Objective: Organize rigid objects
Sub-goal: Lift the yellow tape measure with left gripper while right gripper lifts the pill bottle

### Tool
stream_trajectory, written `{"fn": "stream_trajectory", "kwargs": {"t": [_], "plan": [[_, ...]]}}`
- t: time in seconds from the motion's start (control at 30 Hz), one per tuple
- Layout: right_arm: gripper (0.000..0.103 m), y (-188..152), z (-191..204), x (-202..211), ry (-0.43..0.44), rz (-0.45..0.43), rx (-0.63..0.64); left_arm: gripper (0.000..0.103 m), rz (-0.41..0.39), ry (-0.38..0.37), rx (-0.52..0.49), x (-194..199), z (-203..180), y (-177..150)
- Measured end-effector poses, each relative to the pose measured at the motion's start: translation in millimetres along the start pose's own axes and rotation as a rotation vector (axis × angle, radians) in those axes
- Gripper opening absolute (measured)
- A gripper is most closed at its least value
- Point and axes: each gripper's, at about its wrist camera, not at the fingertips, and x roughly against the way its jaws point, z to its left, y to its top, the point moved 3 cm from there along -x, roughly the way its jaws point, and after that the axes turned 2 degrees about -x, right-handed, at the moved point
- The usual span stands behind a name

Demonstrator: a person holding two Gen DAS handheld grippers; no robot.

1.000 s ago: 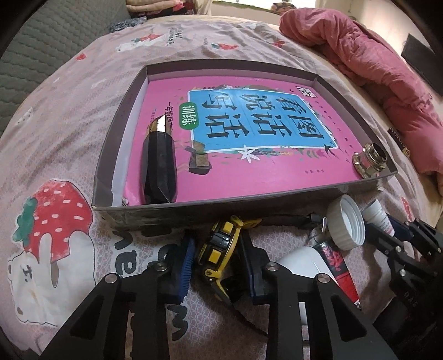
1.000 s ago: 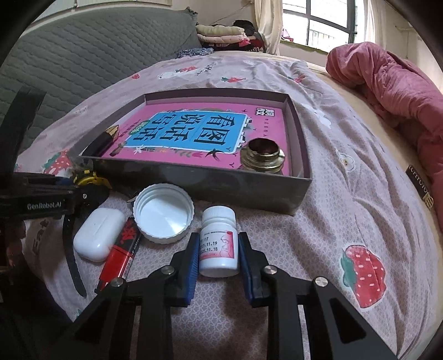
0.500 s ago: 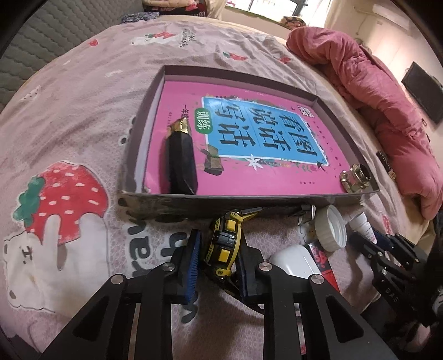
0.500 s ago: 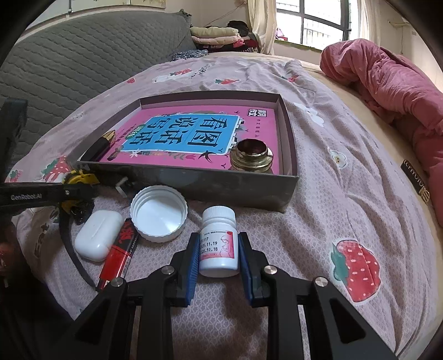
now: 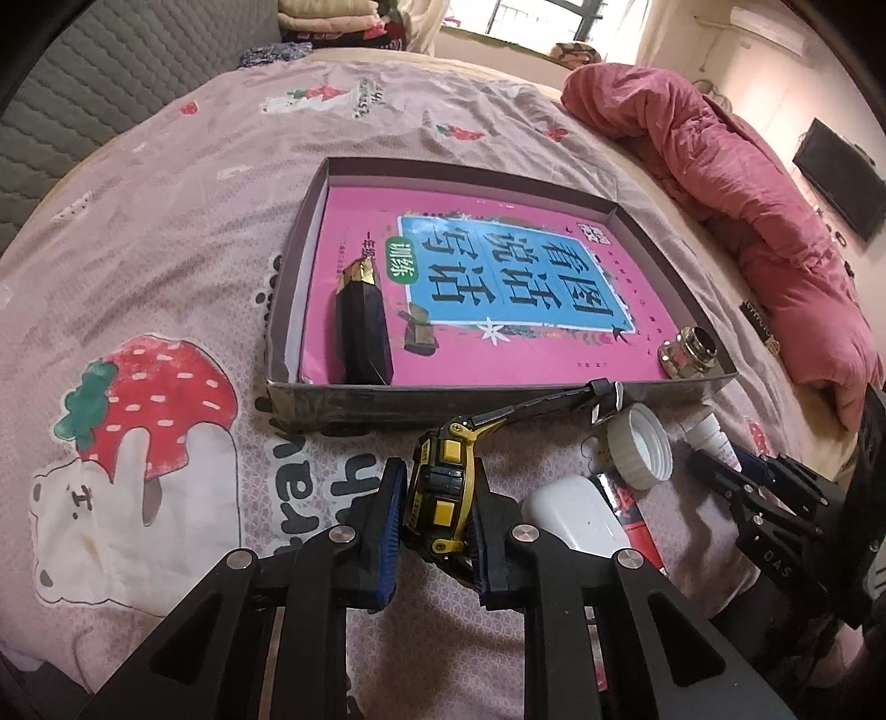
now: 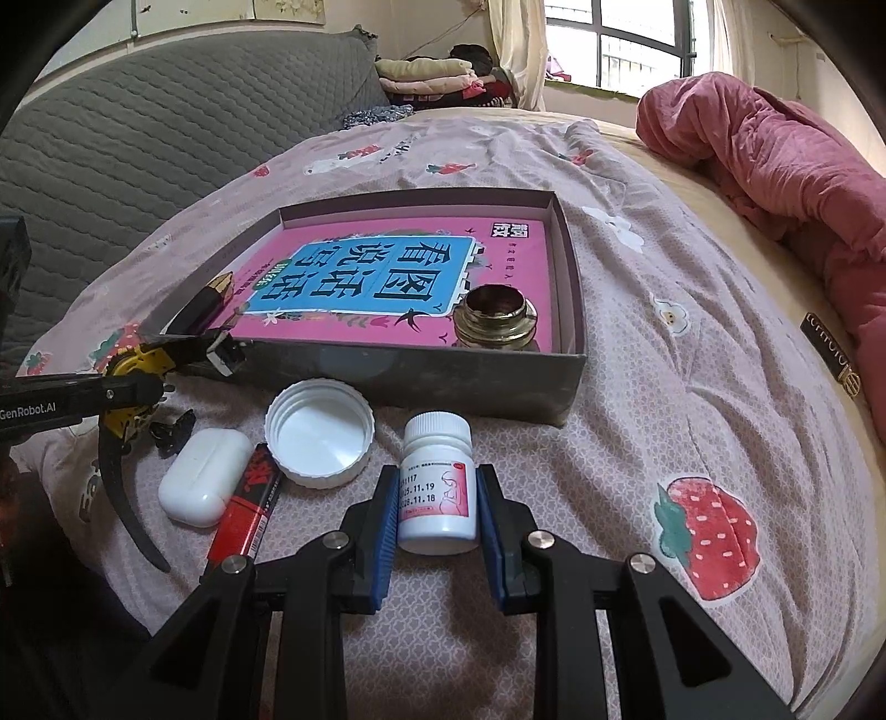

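Tape measure (image 5: 440,490) clamped in left tool (image 5: 434,518) (lifted), pill bottle (image 6: 438,483) between right tool (image 6: 437,523) pads

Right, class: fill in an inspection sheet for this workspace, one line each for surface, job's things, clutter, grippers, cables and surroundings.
Surface: bed sheet with strawberry print.
Job's things: box holds a pink book, a dark bottle and a brass fitting; tape measure, pill bottle, white cap, earbud case and red tube lie outside.
Clutter: nothing seen.
Grippers: left gripper shut on tape measure; right gripper around pill bottle, grip unclear.
Cables: nothing seen.
Surroundings: pink quilt, grey headboard, window.
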Motion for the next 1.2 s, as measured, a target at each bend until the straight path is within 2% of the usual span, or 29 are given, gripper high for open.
{"fn": "stream_trajectory", "kwargs": {"t": [0.43,1.2], "plan": [[0.027,1.9,8.1,13.0,0.030,-0.028,0.006,0.020,-0.025,-0.021,0.003,13.6,-6.0,1.3],[0.027,6.6,18.0,25.6,0.055,-0.059,0.023,0.019,-0.083,0.004,-0.008,32.5,-10.5,7.6]]}}
